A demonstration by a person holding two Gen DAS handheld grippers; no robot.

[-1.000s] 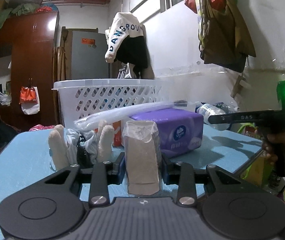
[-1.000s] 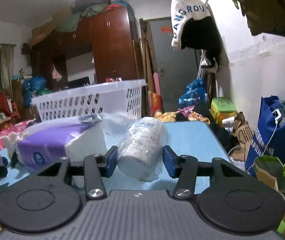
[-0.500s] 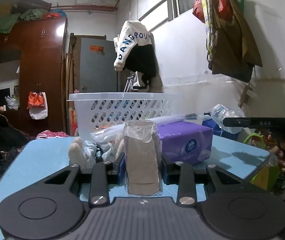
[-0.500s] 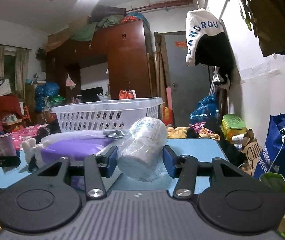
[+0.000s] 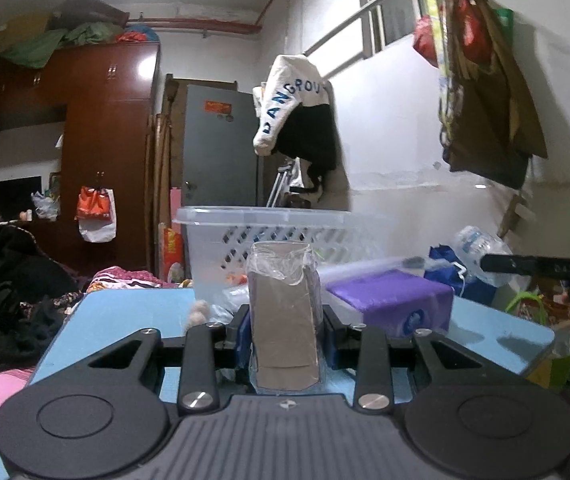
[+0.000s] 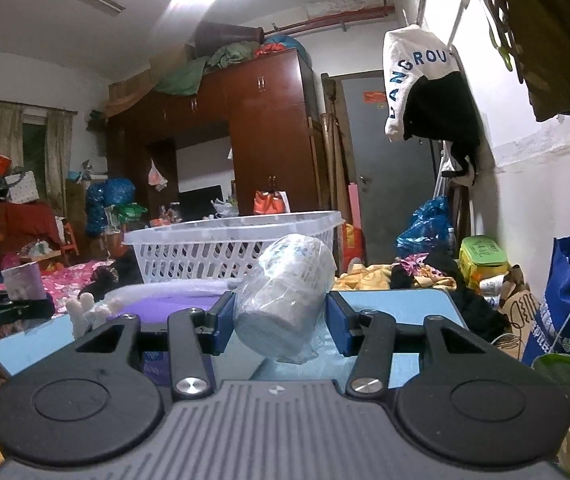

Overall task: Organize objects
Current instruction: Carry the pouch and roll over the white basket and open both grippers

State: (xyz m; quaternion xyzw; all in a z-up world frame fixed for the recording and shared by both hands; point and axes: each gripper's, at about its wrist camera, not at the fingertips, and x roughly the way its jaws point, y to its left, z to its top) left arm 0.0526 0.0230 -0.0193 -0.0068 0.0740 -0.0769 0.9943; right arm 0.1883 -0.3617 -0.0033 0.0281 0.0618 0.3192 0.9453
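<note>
left gripper: clamped on a brown pack in clear plastic wrap, blue pads pressing both sides. The pack stands upright between the fingers and is held up above the table.

right gripper: closed around a white roll in crinkly clear wrap. The roll sits tilted, its top leaning to the right, and it's lifted off the table too.

table: light blue top, sits under and ahead of both grippers (cluttered room all around it, honestly).

white basket: slotted plastic laundry basket at the far end of the table, upright, open at the top. In the right wrist view it's there too, behind the roll.

purple tissue pack: lying flat on the table, in front of the basket and off to the right of the brown pack. A clear plastic bag lies over and beside it.

plush toy: white fuzzy thing on the table near the left end of the purple pack, only partly visible.

other gripper in view: from the left wrist camera the right gripper shows at the right edge as a dark bar with the roll sticking out beyond it.

background: dark red wardrobe and a white-and-black jacket hanging on the wall.
</note>
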